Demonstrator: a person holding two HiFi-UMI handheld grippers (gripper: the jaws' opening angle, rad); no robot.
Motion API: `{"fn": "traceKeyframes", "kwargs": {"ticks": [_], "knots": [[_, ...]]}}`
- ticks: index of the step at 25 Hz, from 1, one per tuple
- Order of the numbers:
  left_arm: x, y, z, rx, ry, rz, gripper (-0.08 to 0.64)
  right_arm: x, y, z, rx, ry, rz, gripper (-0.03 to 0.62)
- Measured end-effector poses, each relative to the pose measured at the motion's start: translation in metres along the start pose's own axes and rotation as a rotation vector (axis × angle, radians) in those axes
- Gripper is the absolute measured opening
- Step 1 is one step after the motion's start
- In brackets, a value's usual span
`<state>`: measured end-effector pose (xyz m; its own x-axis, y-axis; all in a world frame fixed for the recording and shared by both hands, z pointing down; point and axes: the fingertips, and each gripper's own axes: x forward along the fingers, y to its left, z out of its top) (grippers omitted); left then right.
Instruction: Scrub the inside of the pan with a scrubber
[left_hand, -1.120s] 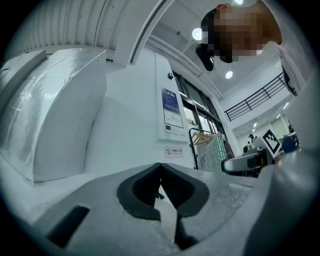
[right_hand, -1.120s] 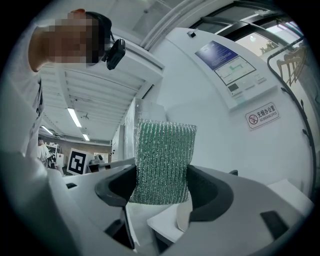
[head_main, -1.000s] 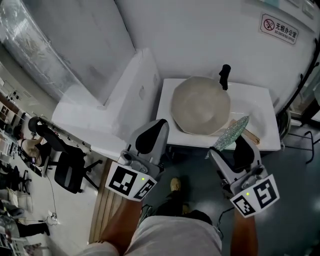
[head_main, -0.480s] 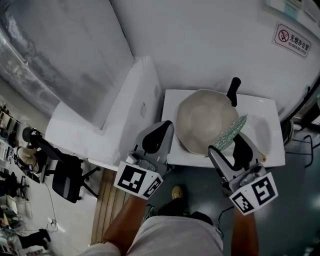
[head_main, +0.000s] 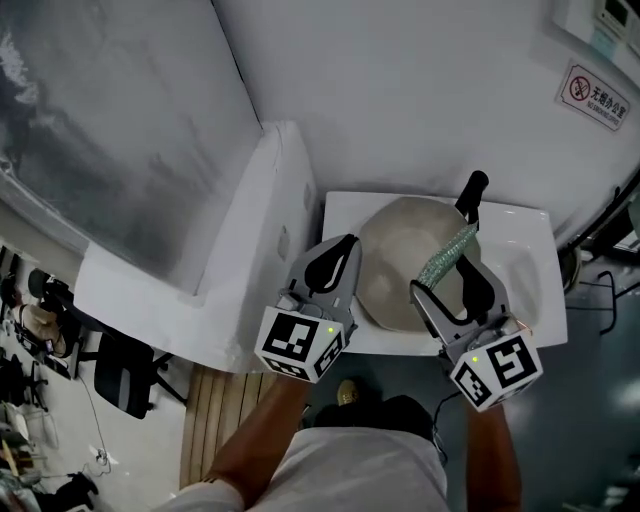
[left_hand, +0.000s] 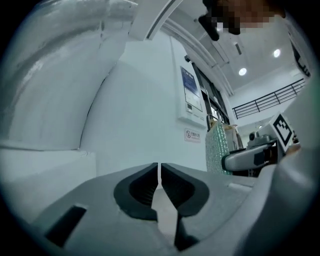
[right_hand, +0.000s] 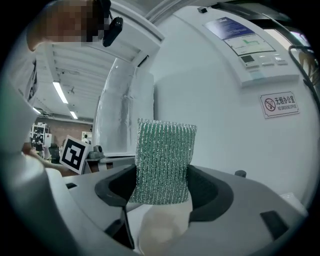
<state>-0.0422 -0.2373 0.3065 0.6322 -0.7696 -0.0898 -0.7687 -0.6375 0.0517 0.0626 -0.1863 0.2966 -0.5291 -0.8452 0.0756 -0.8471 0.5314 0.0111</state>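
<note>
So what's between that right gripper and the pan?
The green scrubber, clamped by the right gripper and pointing toward the pan; the head view shows it.

small white table sits right up against the wall. the pan lies straight on it, left of the middle, its black handle reaching to the far edge. the table's right side has a shallow dip.
</note>
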Motion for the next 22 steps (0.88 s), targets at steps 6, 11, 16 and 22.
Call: {"fn": "traceKeyframes", "kwargs": {"ticks": [6, 11, 16, 22], "knots": [[0.024, 0.013, -0.039, -0.016, 0.127, 0.02, 0.02, 0.027, -0.022, -0.023, -0.048, 0.11, -0.036, 0.304], [0.041, 0.017, -0.068, -0.025, 0.222, 0.037, 0.067, 0.044, -0.042, -0.048, -0.048, 0.208, -0.059, 0.304], [0.053, 0.025, -0.096, -0.028, 0.318, 0.063, 0.129, 0.064, -0.054, -0.071, -0.036, 0.304, -0.044, 0.304], [0.058, 0.036, -0.141, -0.061, 0.481, 0.087, 0.15, 0.09, -0.065, -0.102, -0.029, 0.429, -0.043, 0.304]]}}
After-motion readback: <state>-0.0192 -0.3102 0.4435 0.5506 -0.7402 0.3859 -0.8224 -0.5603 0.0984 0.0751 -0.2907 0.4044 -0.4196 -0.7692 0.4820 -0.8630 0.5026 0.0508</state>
